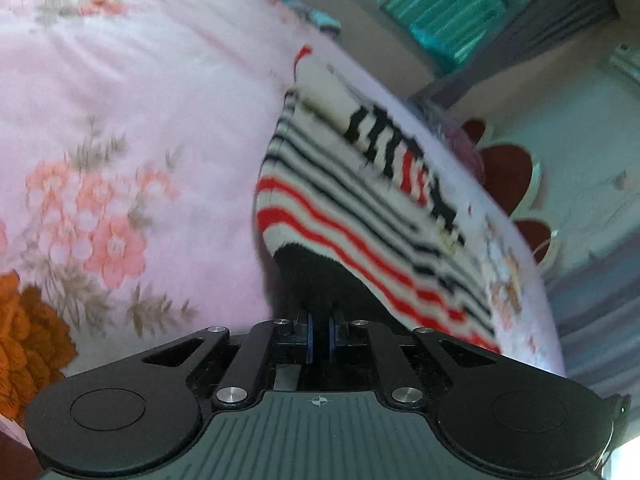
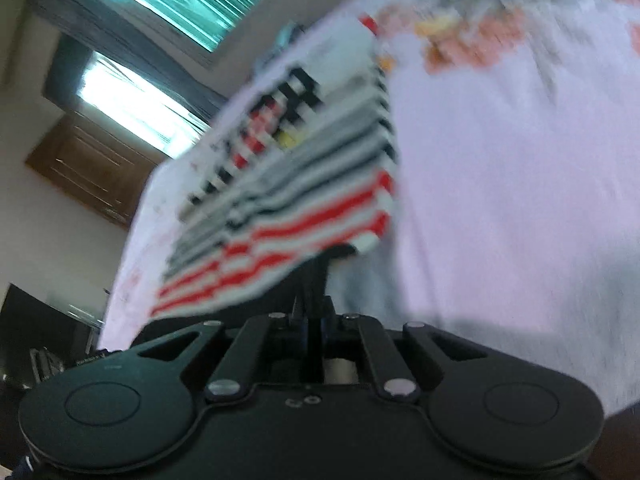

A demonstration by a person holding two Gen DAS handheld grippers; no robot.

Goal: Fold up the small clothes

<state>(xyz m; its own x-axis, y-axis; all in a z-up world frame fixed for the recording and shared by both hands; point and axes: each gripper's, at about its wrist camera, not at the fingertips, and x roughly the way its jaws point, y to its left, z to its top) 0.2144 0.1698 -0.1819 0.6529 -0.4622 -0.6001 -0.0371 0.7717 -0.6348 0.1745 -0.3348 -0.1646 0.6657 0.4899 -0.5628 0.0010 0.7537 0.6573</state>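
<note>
The left gripper (image 1: 319, 316) and the right gripper (image 2: 316, 280) are each clamped on the near hem of the red, black and white striped knit garment (image 1: 360, 200), which lies ahead on the pink floral bedsheet (image 1: 140, 120). Best lift both corners evenly, keeping the hem taut. An orange knitted item (image 1: 28, 344) sits left of the left gripper, well apart from the fold path.

My left claw (image 1: 319, 304), angled down, jaws pinched tight on the near hem of the striped top (image 1: 360, 208), w/ black fingers reaching fwd under the cloth. My right claw (image 2: 314, 292), same tilt, clamped shut on the other near corner, fingers narrow together, tips hidden under the fabric. View's blurry.
</note>
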